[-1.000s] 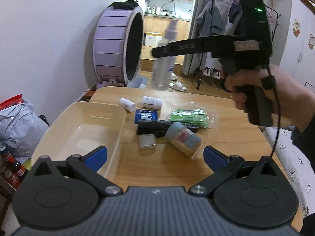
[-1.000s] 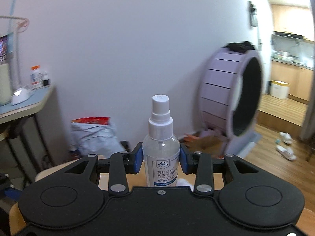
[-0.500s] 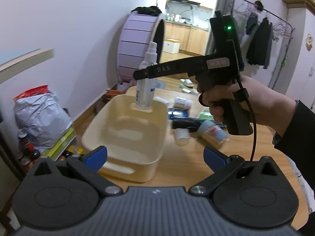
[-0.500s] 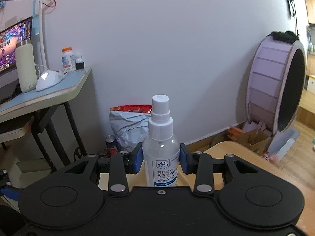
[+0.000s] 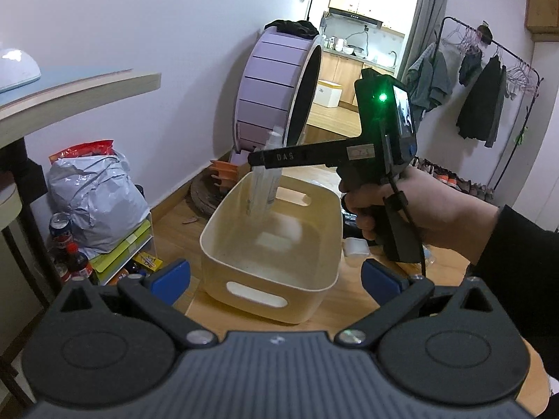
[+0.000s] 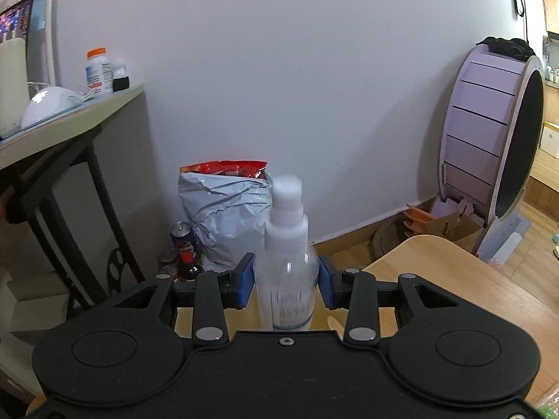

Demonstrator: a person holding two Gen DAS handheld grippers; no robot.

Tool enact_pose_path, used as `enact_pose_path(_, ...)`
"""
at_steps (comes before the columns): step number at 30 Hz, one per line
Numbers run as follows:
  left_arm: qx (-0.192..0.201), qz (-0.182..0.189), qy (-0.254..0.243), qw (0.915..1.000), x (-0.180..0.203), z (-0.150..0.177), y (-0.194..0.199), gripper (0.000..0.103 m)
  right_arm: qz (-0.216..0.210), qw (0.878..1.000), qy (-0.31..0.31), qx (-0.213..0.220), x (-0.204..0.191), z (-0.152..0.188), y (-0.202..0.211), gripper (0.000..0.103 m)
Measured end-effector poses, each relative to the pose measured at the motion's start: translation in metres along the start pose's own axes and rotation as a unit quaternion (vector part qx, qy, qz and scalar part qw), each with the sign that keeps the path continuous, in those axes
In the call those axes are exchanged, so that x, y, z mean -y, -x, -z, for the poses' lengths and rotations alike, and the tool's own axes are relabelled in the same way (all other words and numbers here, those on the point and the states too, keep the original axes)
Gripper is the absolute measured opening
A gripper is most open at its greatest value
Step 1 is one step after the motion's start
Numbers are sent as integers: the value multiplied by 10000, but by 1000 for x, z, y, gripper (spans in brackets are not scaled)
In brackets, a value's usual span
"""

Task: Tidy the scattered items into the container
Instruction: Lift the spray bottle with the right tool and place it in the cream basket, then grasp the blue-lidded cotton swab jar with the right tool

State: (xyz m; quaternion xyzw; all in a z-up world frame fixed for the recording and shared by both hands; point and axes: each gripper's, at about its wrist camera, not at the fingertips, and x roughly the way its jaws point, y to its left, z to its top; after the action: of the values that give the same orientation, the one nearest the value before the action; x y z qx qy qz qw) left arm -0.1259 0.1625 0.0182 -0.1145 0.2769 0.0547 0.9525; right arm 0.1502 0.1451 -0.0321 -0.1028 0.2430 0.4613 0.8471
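Note:
A cream plastic bin (image 5: 316,281) stands at the table's left end. My right gripper (image 6: 285,284) hangs over it; its blue pads (image 6: 243,284) have parted a little from a clear spray bottle (image 6: 287,272). The bottle is blurred and looks to be slipping down into the bin, also in the left wrist view (image 5: 262,188). My left gripper (image 5: 276,277) is open and empty, just in front of the bin. A small white item (image 5: 354,247) lies on the table right of the bin; other items are hidden behind the hand.
The wooden table (image 6: 454,279) ends just left of the bin. A grey bag (image 5: 96,195), cans and bottles (image 5: 66,244) sit on the floor at left. A purple wheel (image 5: 279,90) stands by the wall. A desk (image 6: 70,118) is at far left.
My right gripper carried the spray bottle left and down over the bin, then its jaws widened and the bottle began to drop. My left gripper swung left toward the bin.

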Motion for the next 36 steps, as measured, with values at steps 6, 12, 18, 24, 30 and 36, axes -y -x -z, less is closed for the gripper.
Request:
enact_pose_path(6, 7, -52, 44, 10000, -2, 1, 0, 103, 60, 9998, 179, -61, -6, 1, -4, 40)
enact_pose_path(12, 14, -42, -14, 10000, 0, 0, 2, 103, 300, 9993, 243, -1, -10, 2, 4, 72)
enact_pose_path(18, -12, 60, -148, 9999, 10, 1, 2, 103, 375, 9988, 310, 76, -3, 8, 44, 79)
enact_pose_path(24, 12, 432, -294, 9986, 32, 2, 2, 103, 626, 9977, 252, 46, 21, 23, 112, 79)
enact_pose_path(30, -26, 699, -406, 9967, 58, 4, -4, 103, 1004, 9946, 34, -268, 48, 57, 168, 86)
enact_pose_path(36, -107, 863, -509, 9949, 77, 6, -13, 103, 1208, 9893, -271, -770, 68, 97, 181, 87)
